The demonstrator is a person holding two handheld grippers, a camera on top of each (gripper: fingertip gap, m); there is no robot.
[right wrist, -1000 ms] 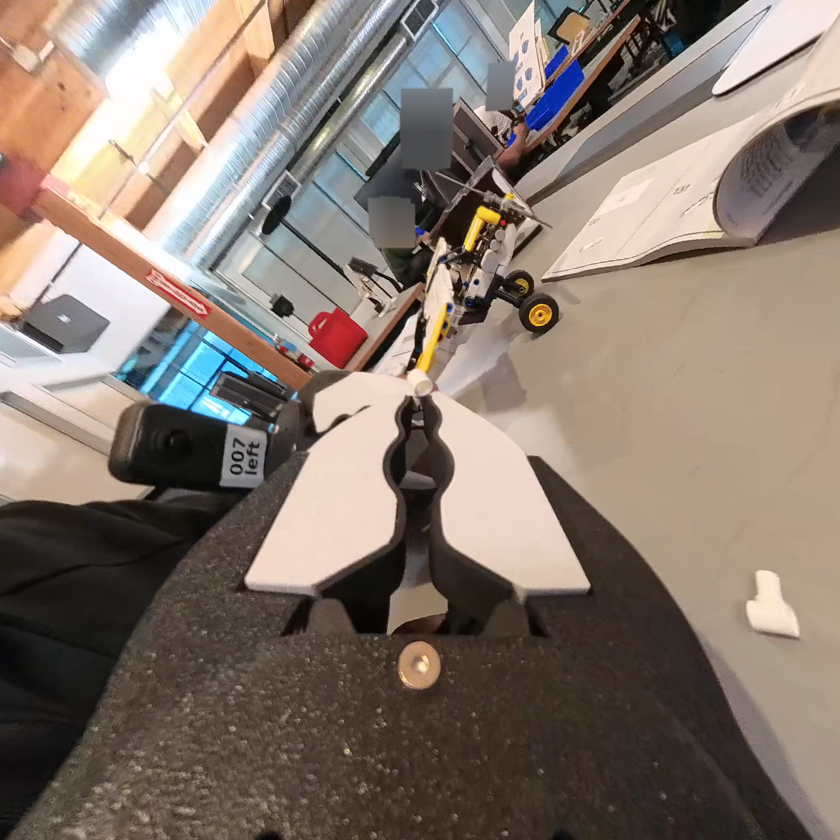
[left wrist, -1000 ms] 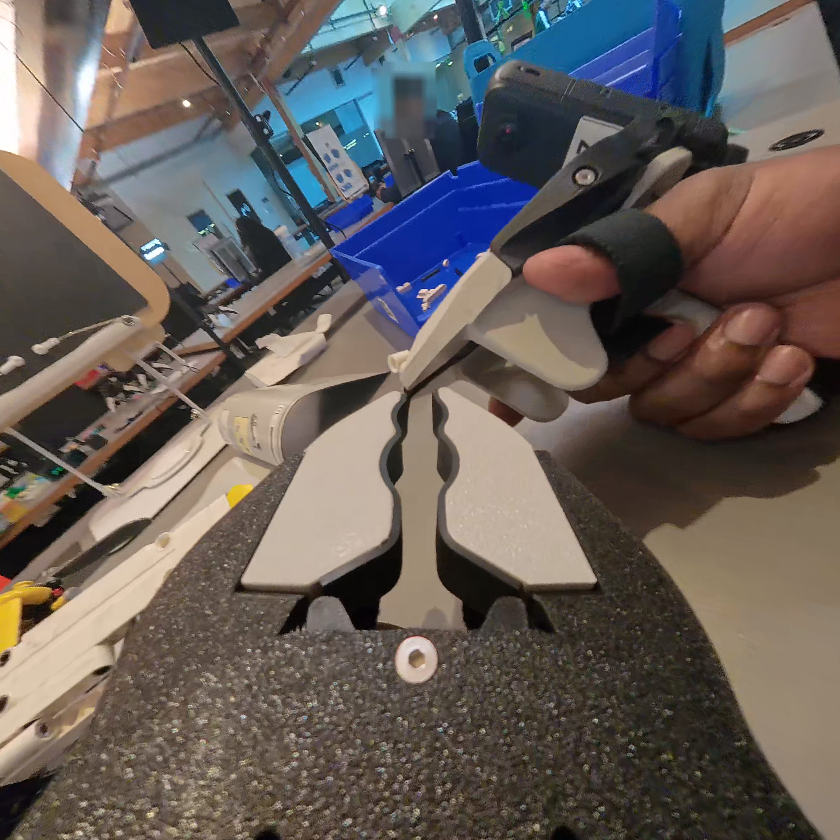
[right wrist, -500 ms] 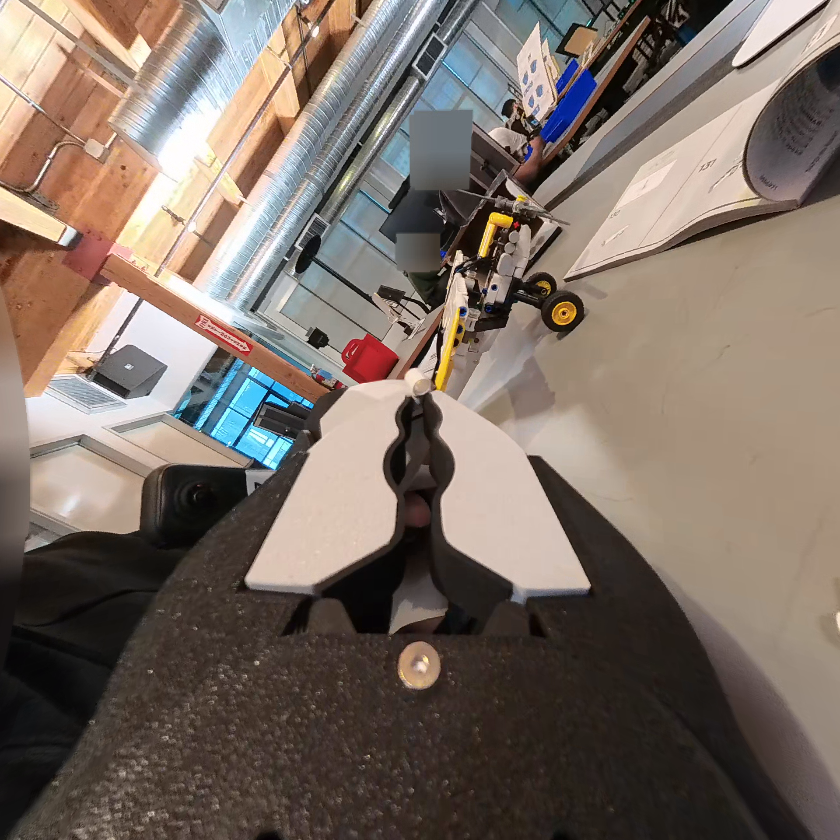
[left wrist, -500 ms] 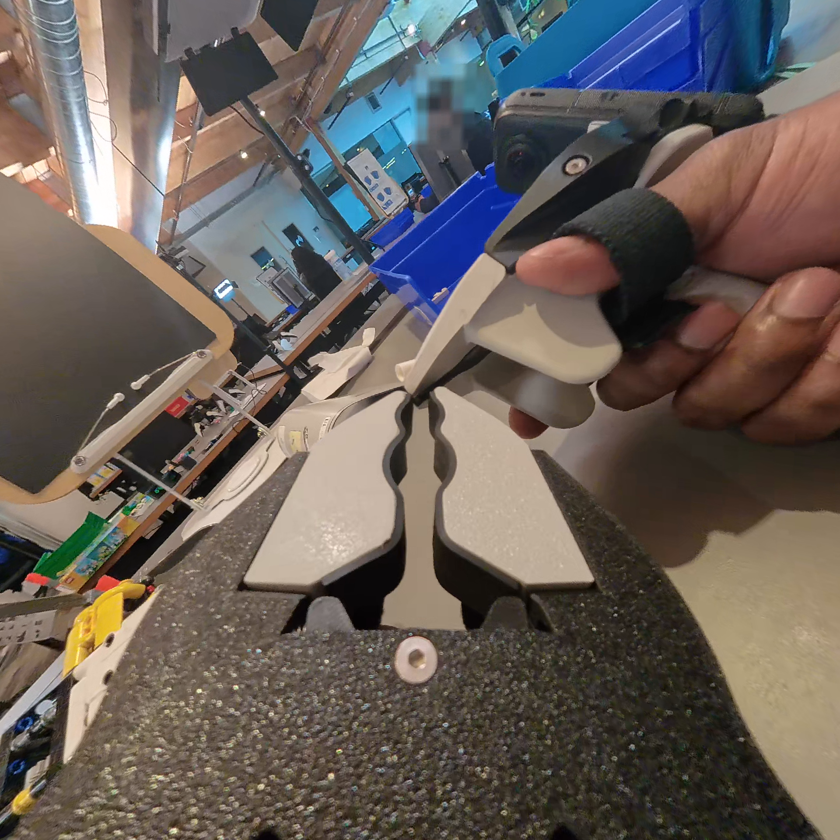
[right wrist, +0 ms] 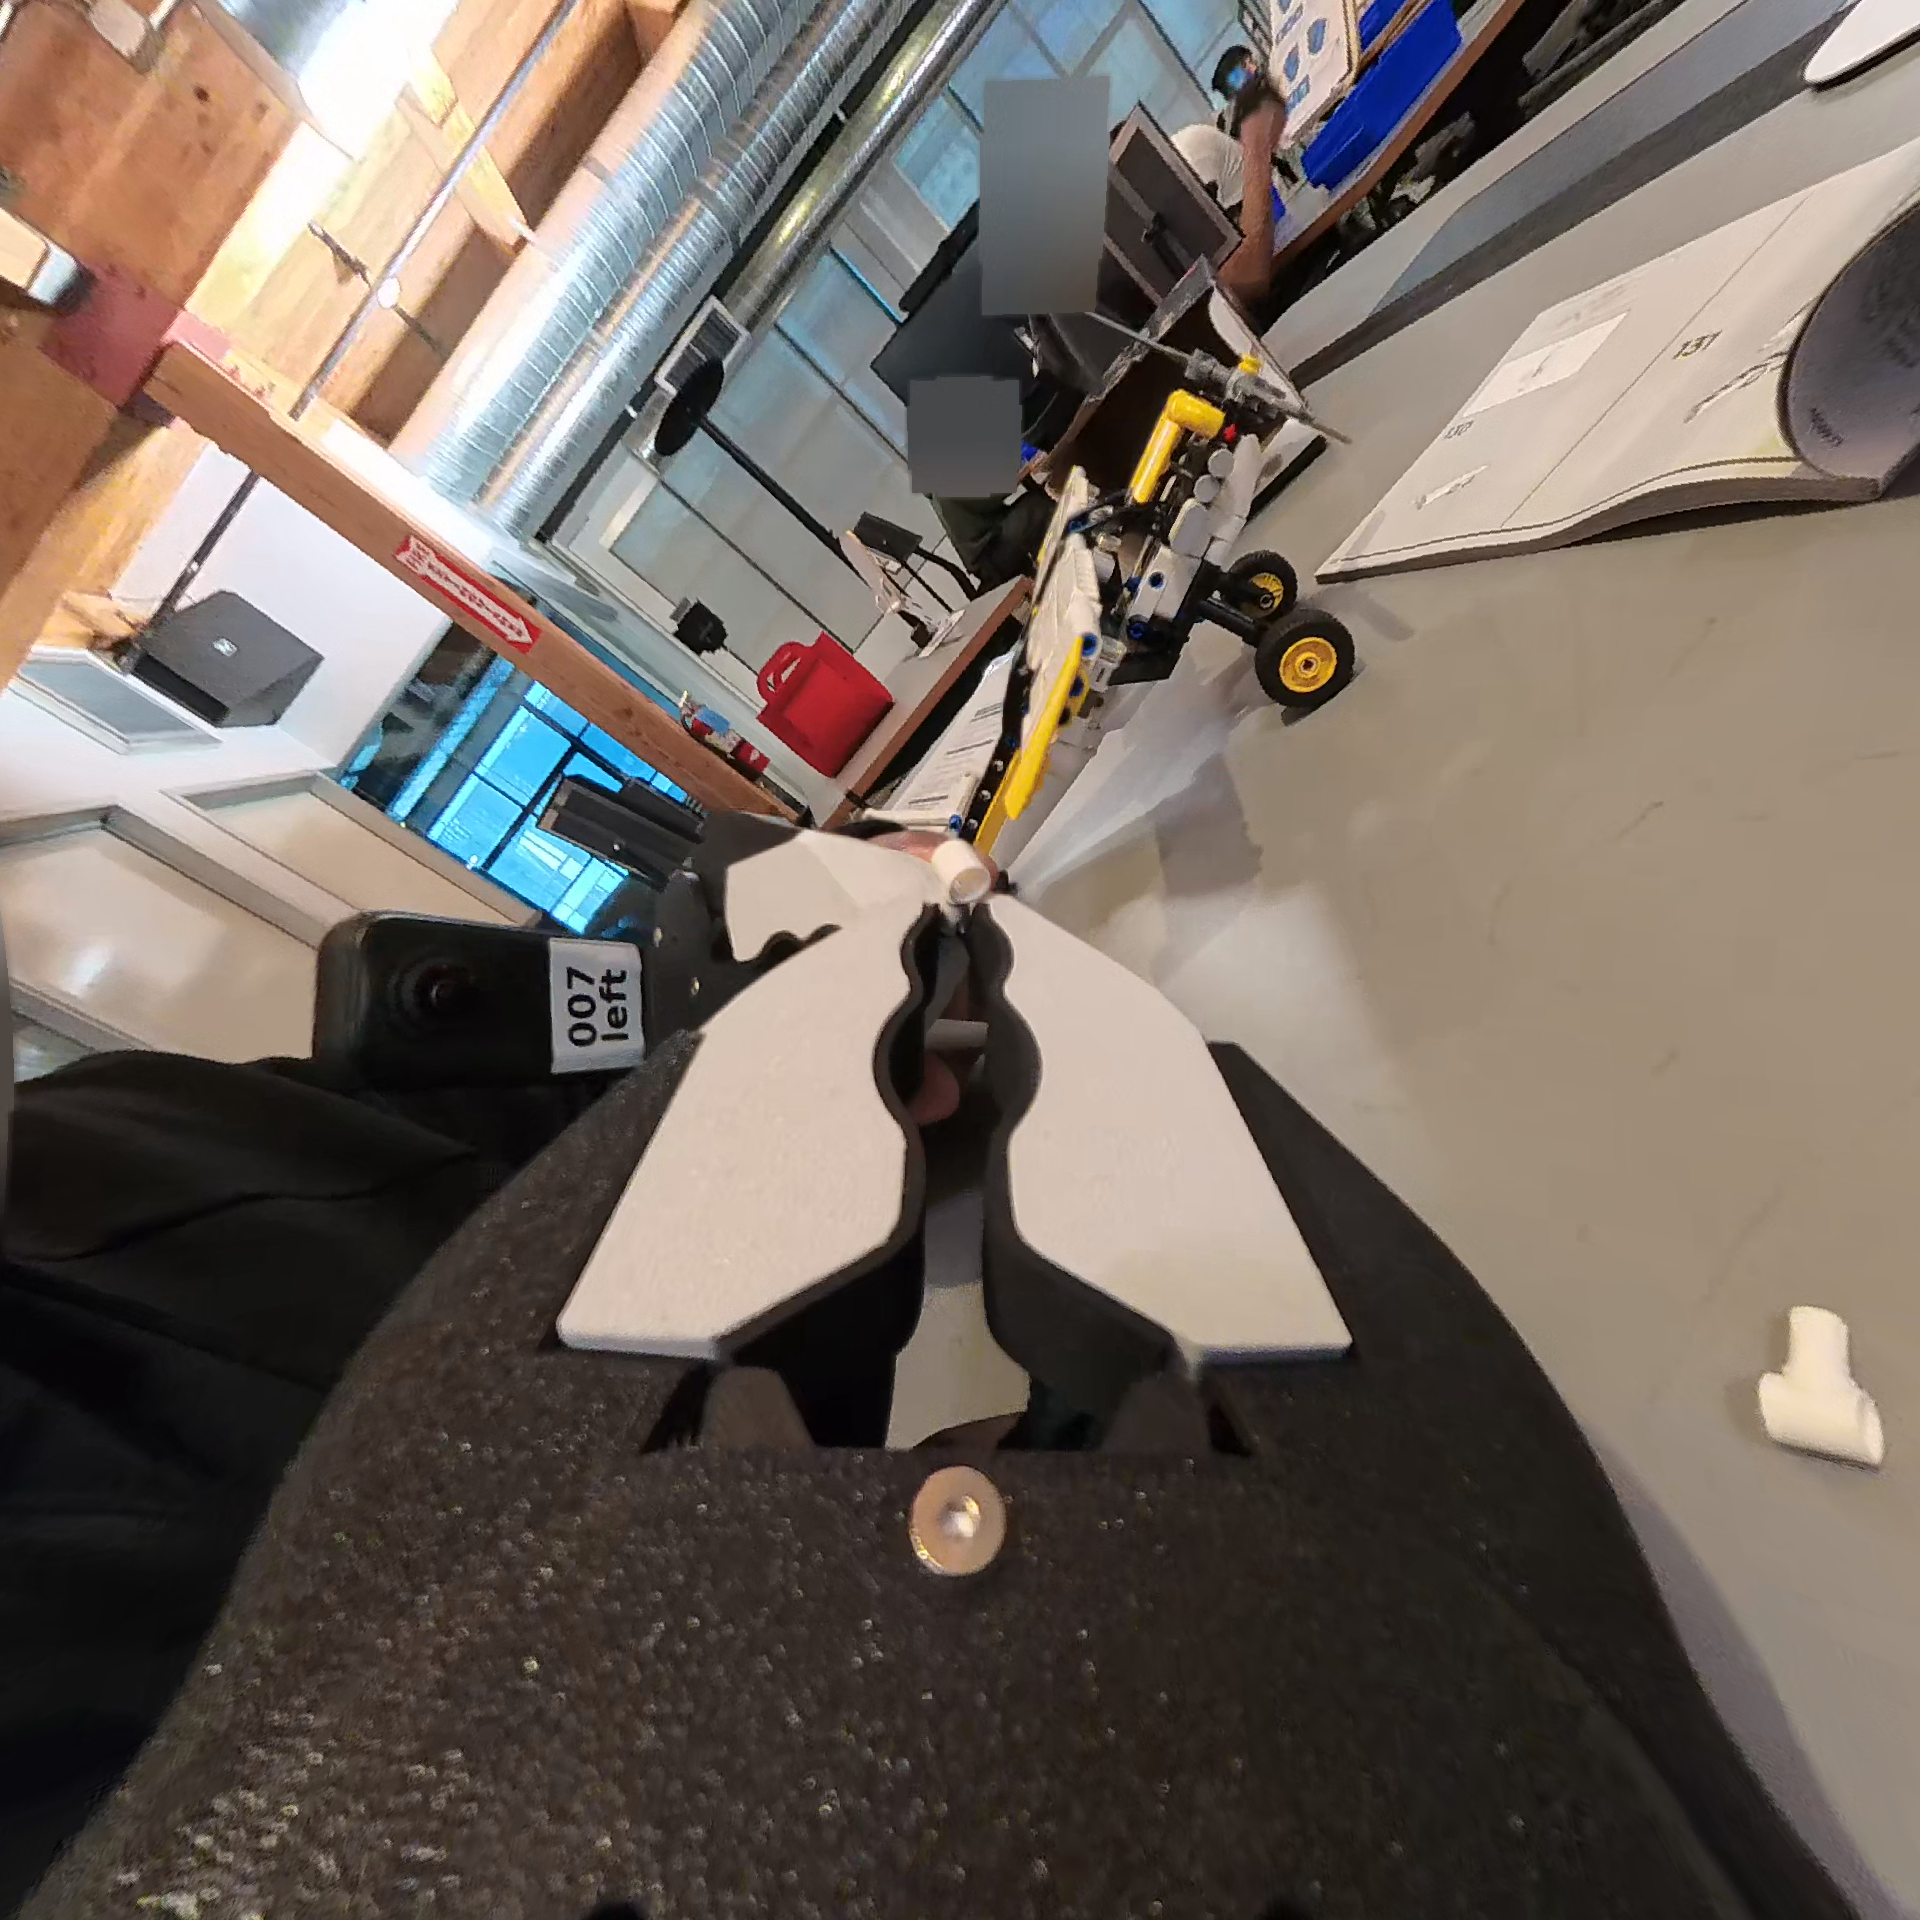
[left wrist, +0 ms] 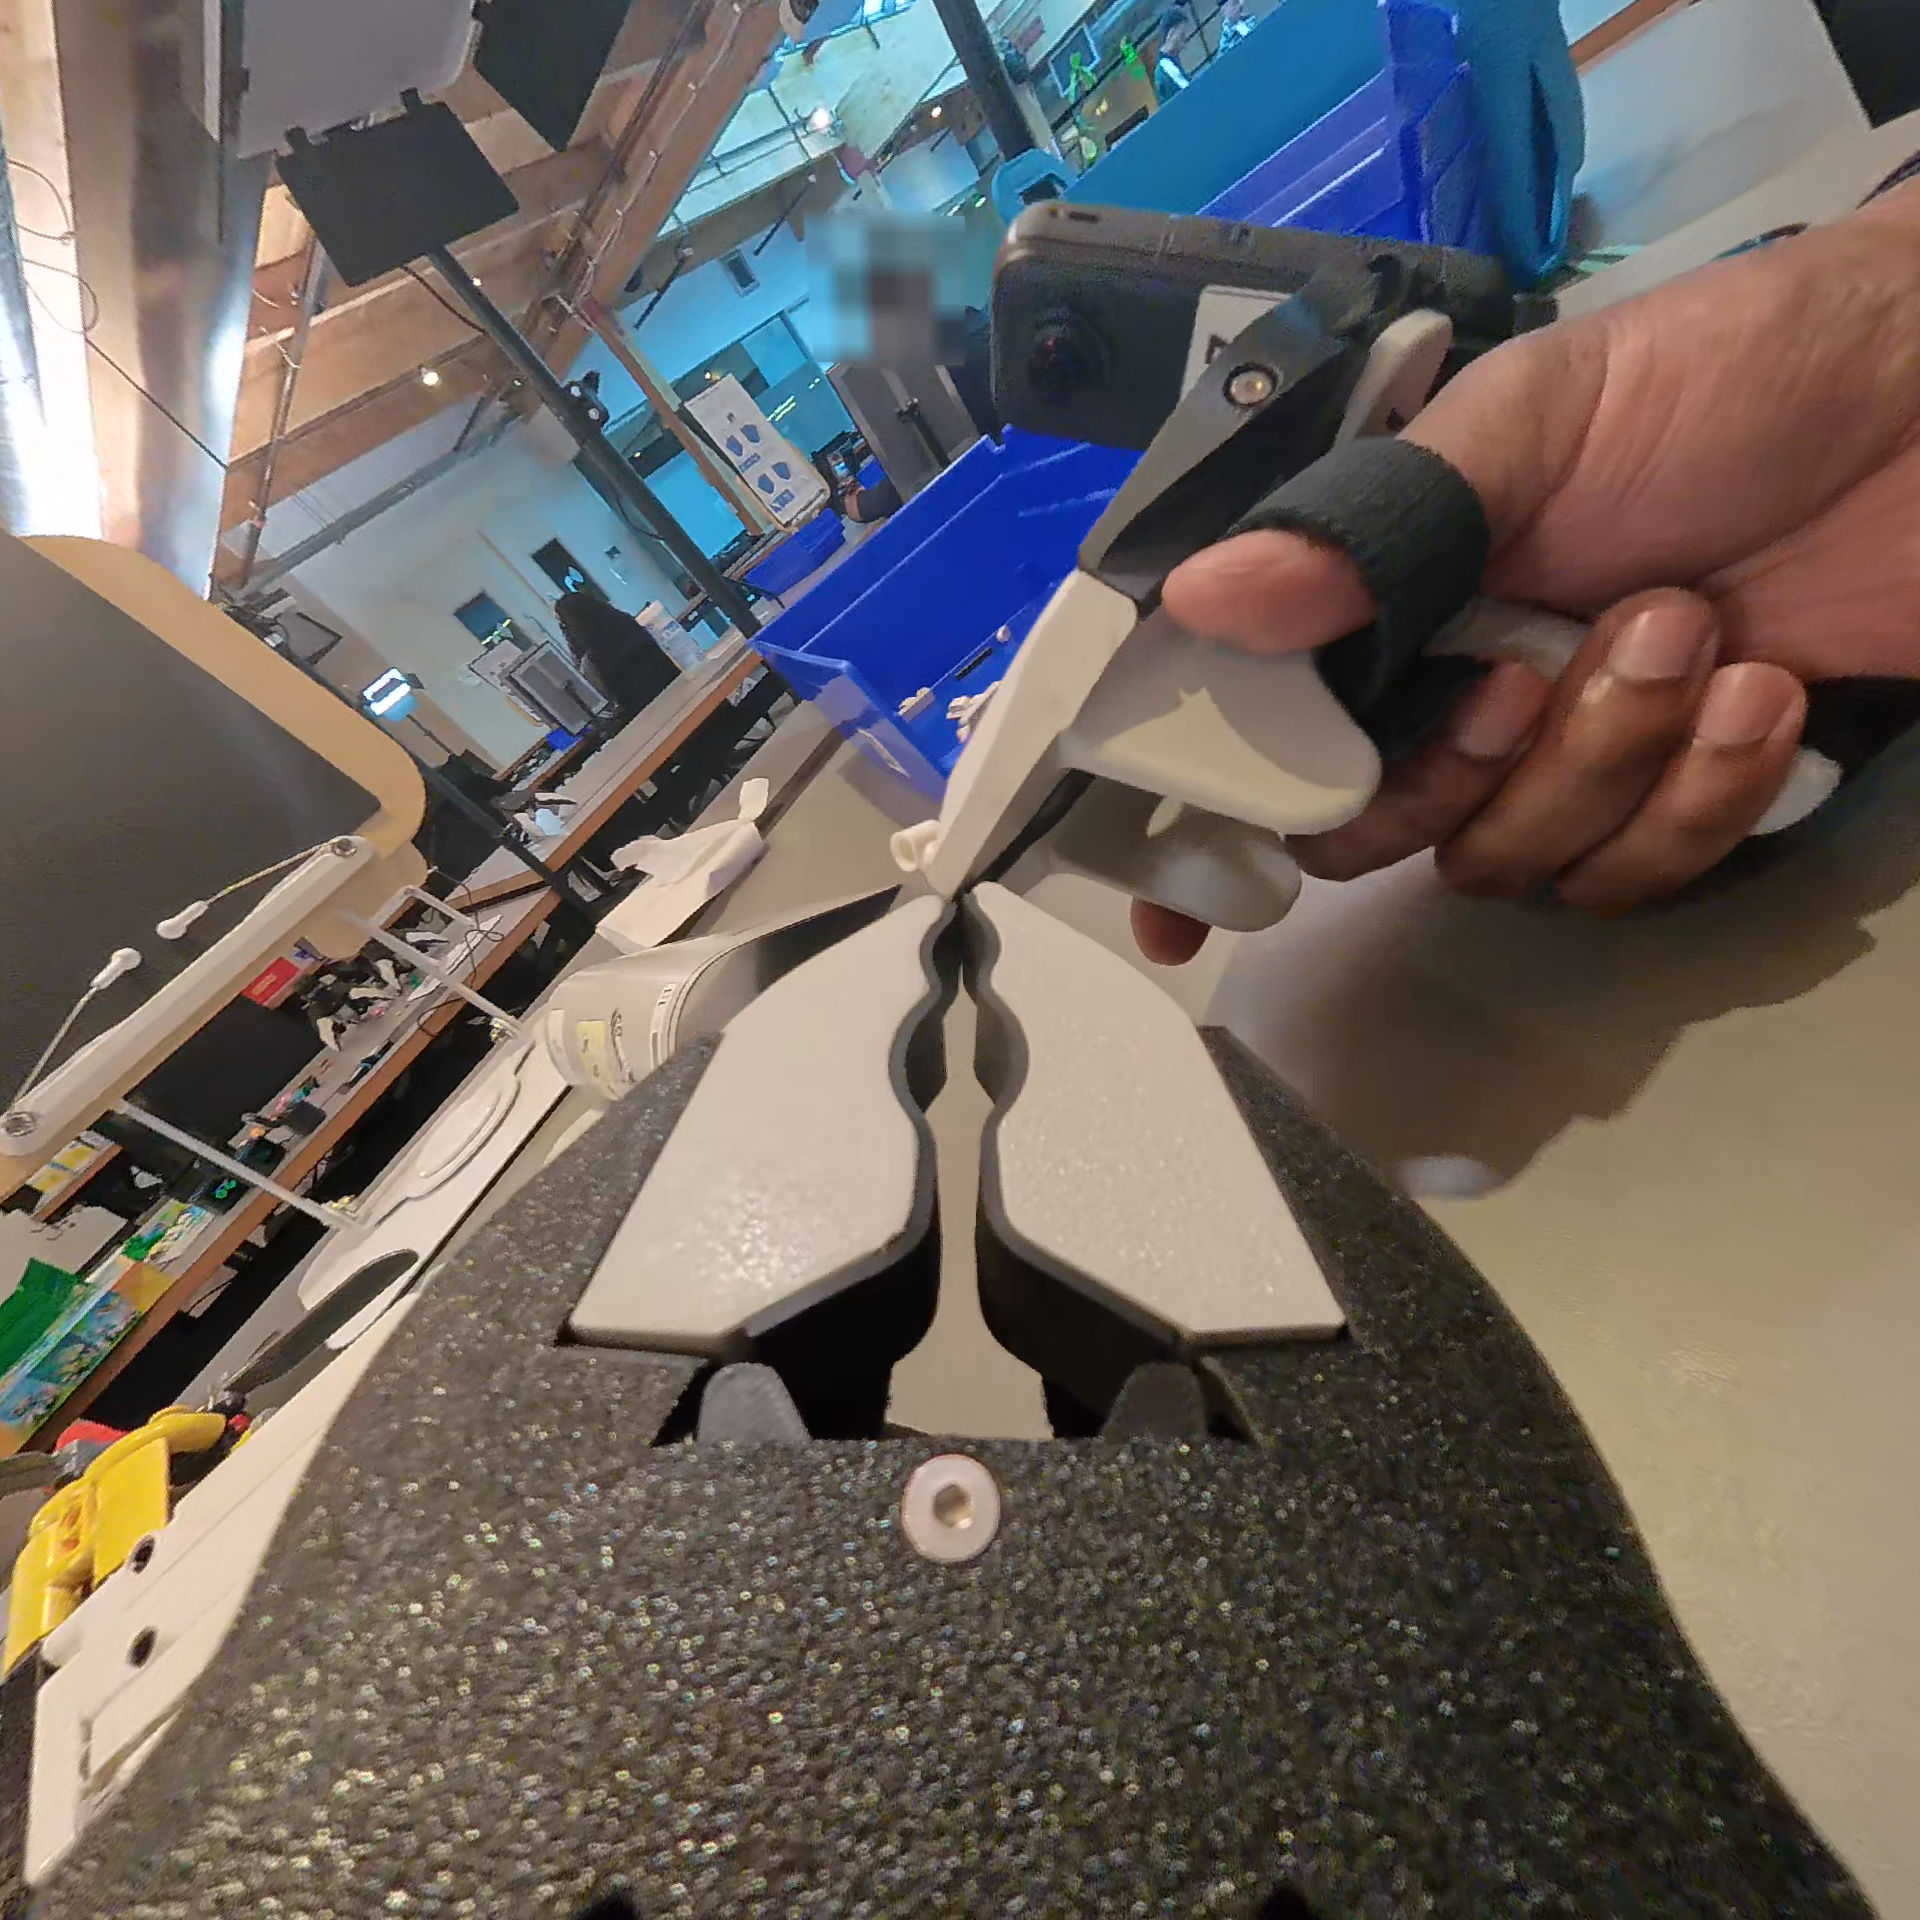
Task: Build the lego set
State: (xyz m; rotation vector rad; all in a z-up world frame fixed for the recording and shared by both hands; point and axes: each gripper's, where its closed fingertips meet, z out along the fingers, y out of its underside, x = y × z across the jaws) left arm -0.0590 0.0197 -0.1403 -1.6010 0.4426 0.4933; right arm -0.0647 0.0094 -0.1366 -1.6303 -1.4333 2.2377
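Grey tabletop (right wrist: 1558, 935) — open workshop

— Surfaces on the two tools?

— Left tool (left wrist: 954, 914): body of black foam-like material, coarse and speckled; finger plates of pale grey plastic, matt with a fine grain, edged in black rubbery lining; one bright metal screw (left wrist: 950, 1507). Right tool (right wrist: 961, 914): same finish, its tips closed on a small white connector (right wrist: 961, 873) of smooth plastic.

— The rest?

— Tabletop (right wrist: 1558, 935): grey, smooth, low sheen. Loose white fitting (right wrist: 1818, 1397): smooth plastic. Booklet (right wrist: 1621, 436): paper, pages matt. Model vehicle (right wrist: 1153, 582): glossy yellow and white plastic, black rubber-looking tyres. Bin (left wrist: 935, 582): glossy blue plastic. Finger strap (left wrist: 1382, 551): black cloth. Ceiling beams (right wrist: 260, 208): wood; ducts (right wrist: 644, 249): ribbed bright metal.
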